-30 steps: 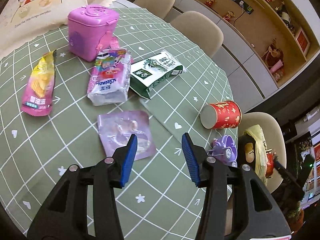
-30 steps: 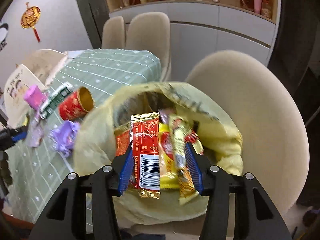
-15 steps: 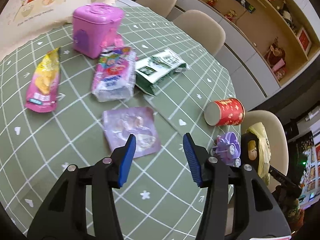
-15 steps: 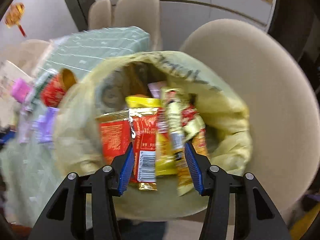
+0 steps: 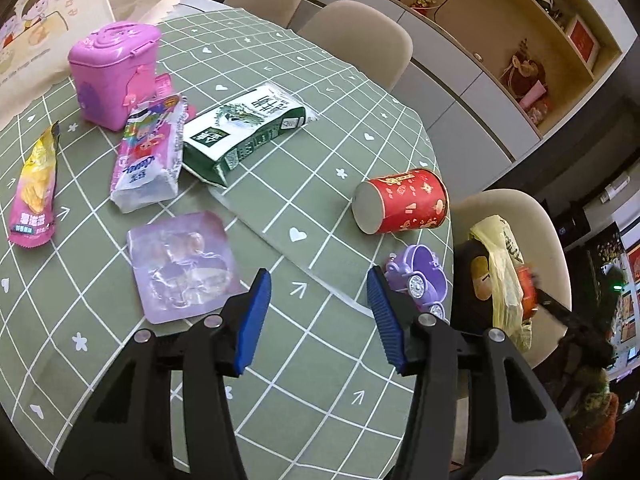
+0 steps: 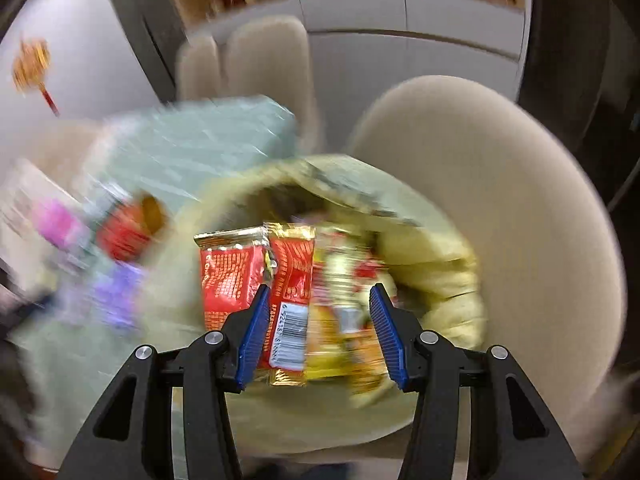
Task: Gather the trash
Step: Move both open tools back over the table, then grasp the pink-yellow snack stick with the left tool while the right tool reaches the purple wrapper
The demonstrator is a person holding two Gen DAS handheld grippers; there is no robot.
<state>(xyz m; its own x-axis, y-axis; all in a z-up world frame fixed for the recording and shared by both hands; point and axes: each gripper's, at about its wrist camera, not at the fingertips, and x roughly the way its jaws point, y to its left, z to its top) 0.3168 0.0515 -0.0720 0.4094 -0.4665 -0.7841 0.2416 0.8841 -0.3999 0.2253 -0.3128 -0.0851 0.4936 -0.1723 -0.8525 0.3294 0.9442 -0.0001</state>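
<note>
Wrappers (image 6: 288, 280) in bag (image 6: 432, 264) on chair (image 6: 520, 200), cup (image 5: 404, 200) on table (image 5: 320, 360)

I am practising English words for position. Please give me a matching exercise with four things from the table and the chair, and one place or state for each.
Things:
1. red cup
2. pink box
3. purple toy
4. yellow bag

Places or states:
A. on the chair seat, filled with wrappers
B. lying on its side
C. upright, lid shut
D. at the table edge, beside the right fingertip

Pairs: 1-B, 2-C, 3-D, 4-A
</note>
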